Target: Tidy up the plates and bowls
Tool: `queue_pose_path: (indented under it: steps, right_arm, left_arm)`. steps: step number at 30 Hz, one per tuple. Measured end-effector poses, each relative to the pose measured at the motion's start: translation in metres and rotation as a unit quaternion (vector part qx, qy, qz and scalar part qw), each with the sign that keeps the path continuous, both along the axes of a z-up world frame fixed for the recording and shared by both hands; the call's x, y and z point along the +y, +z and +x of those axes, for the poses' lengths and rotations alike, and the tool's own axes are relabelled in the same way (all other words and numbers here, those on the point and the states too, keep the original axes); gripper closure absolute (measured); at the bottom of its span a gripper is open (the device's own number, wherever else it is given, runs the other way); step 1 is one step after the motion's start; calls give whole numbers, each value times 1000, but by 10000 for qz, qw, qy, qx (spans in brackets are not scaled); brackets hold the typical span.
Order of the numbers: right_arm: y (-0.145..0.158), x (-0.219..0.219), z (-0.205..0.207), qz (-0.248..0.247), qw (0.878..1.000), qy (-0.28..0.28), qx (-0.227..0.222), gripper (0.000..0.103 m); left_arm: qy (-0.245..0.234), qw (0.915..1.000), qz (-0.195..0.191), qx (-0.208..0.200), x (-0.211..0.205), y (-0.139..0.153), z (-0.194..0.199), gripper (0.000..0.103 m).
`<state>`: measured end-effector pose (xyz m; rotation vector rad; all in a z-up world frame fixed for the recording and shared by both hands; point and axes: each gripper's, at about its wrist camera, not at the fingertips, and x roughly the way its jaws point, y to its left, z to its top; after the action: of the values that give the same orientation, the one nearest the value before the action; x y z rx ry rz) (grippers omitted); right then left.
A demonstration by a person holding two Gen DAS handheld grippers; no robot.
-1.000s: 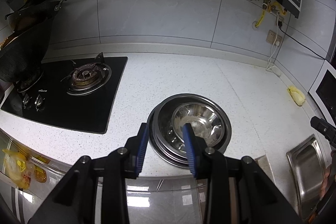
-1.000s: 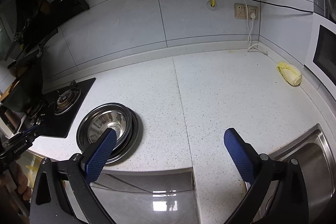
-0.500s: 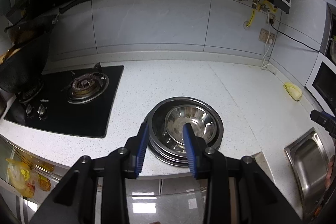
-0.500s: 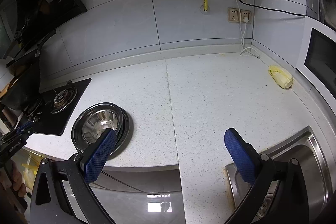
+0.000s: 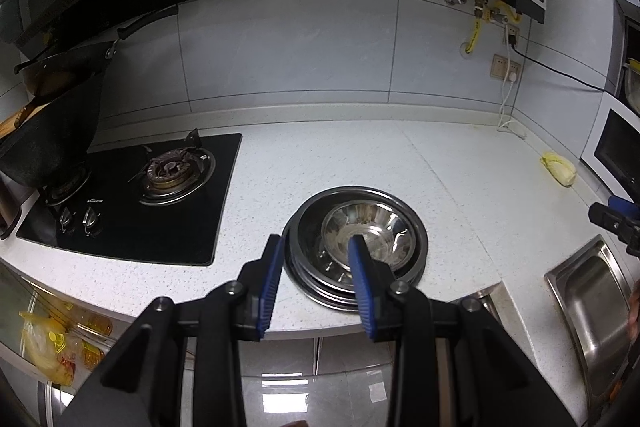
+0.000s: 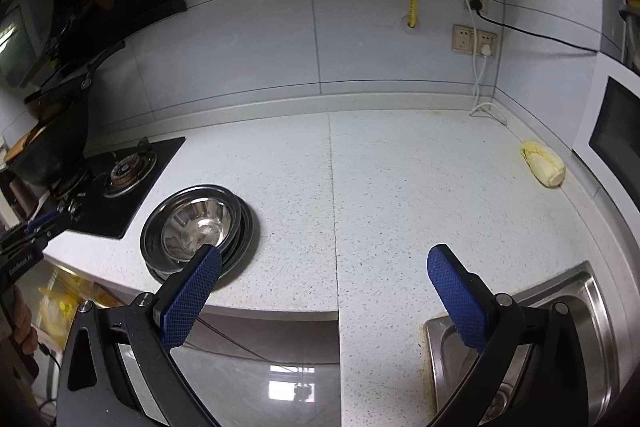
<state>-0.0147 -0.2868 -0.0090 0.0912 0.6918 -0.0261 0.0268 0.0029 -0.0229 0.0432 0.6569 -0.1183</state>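
The left hand-held gripper (image 5: 316, 249) is held off the front edge of the speckled white worktop (image 5: 440, 163), pointing forward and slightly down, its blue pads set a narrow gap apart with nothing between them. The right hand-held gripper (image 6: 324, 263) hangs further to the right, above the worktop edge and the sink corner, its jaws spread wide and holding nothing. The stack of steel plates (image 5: 416, 251) sits near the front edge of the worktop, just right of the black gas hob (image 5: 132, 195), with a shiny steel bowl (image 5: 366, 229) nested on top. In the left wrist view the right pad overlaps the bowl's near rim, and the left pad lies just outside the stack's left edge; whether either touches the metal cannot be told. The number of plates is hard to make out. In the right wrist view the stack's near edge (image 6: 244, 227) is covered by the left blue pad. The steel sink (image 6: 588, 311) is cut off by the frame and the gripper body. A pale yellow vegetable (image 6: 544, 169) lies far right, near the white appliance.
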Motion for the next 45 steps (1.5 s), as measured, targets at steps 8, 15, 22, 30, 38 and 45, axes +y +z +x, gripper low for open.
queue_pose_path:
  steps: [8, 15, 22, 30, 38, 45]
  right_arm:
    - [1, 15, -2, -204, 9994, 281, 44, 2]
    - [2, 20, -4, -250, 9990, 361, 30, 2]
    - [3, 9, -8, -115, 9999, 113, 53, 2]
    - [3, -10, -21, -39, 9996, -263, 82, 2]
    - [4, -23, -25, 58, 9986, -518, 81, 2]
    - [3, -19, -24, 79, 9988, -481, 81, 2]
  left_arm:
    - [-15, 10000, 40, 24, 2, -2, -2, 71]
    - [-30, 10000, 14, 76, 1, -4, -4, 71]
    - [-113, 9999, -10, 117, -2, -6, -2, 71]
    - [-286, 9996, 6, 76, -11, -8, -1, 71]
    - [-408, 9989, -97, 222, -12, -10, 1, 71]
    - [-403, 9988, -165, 216, -6, -9, -1, 71]
